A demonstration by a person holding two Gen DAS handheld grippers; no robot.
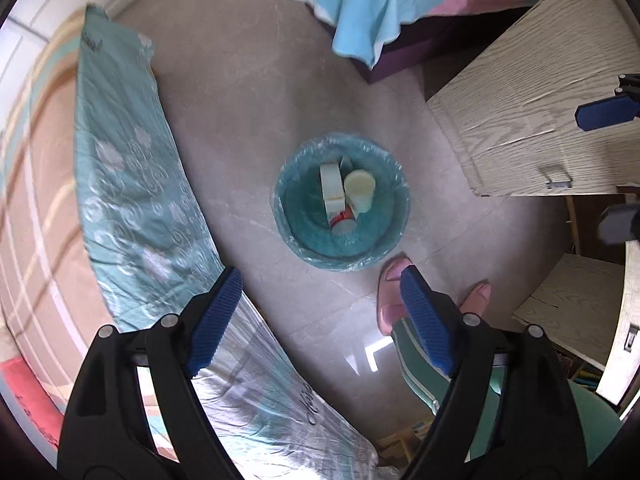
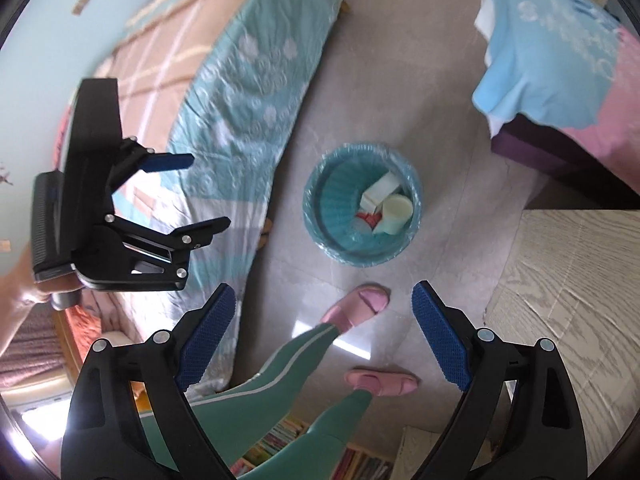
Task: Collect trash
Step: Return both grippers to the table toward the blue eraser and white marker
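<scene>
Grey tiled floor (image 1: 248, 92) runs between a bed with a teal patterned cover (image 1: 128, 184) and a pale wood-grain desk (image 1: 532, 92). On it, a round teal wastebasket lined with clear plastic (image 1: 298, 240) holds a white box (image 1: 332, 190), a cream cup (image 1: 360, 190) and a red-and-white item (image 1: 342, 218). Left claw (image 1: 320, 316) and right claw (image 2: 320, 336) gape wide, empty, above the basket.

The bin (image 1: 394, 216) is teal under a clear liner, holding a cream cup (image 1: 360, 190) and a white box (image 1: 333, 190). The bedspread (image 1: 132, 184) is teal with white flowers. The slippers (image 2: 358, 304) are pink, the trousers (image 2: 288, 364) green with a pale stripe.
</scene>
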